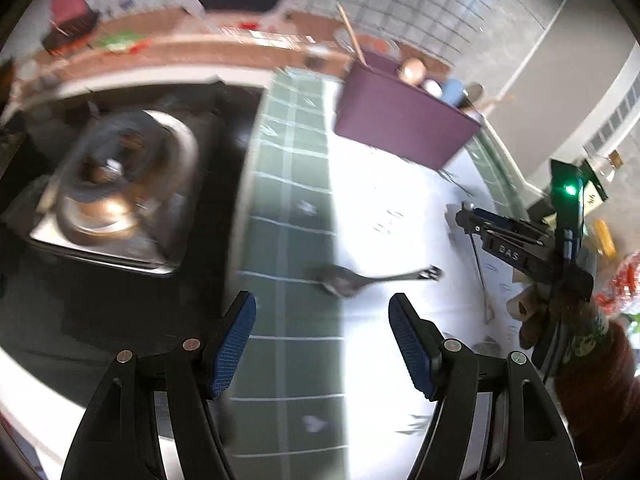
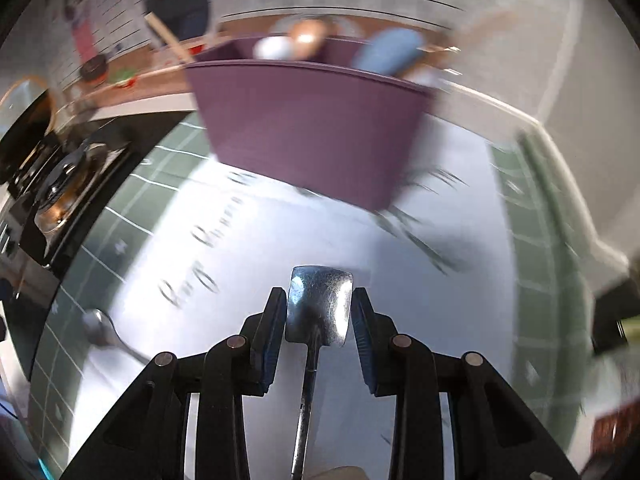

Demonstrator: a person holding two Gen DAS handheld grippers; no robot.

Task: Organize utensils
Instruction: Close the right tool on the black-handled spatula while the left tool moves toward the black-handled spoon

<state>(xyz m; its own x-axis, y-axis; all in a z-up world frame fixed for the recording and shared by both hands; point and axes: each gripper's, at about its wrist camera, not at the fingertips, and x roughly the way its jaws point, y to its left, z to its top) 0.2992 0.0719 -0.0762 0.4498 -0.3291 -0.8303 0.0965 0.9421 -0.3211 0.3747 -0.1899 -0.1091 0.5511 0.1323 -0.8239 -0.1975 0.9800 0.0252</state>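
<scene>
My right gripper (image 2: 319, 314) is shut on a small metal spatula (image 2: 320, 304) by its flat blade, the handle hanging back under the gripper; in the left wrist view the right gripper (image 1: 466, 210) shows at the right with the handle dangling. A purple bin (image 2: 304, 128) holding several utensils stands ahead of it, also in the left wrist view (image 1: 400, 120). A metal spoon (image 1: 348, 280) lies on the white mat just beyond my open, empty left gripper (image 1: 322, 316); it also shows in the right wrist view (image 2: 100, 332).
A green gridded cutting mat (image 1: 296, 200) lies under the white mat (image 1: 380, 208). A stove with a metal pot (image 1: 120, 184) is at the left. A wooden shelf (image 1: 168, 46) runs along the tiled wall behind.
</scene>
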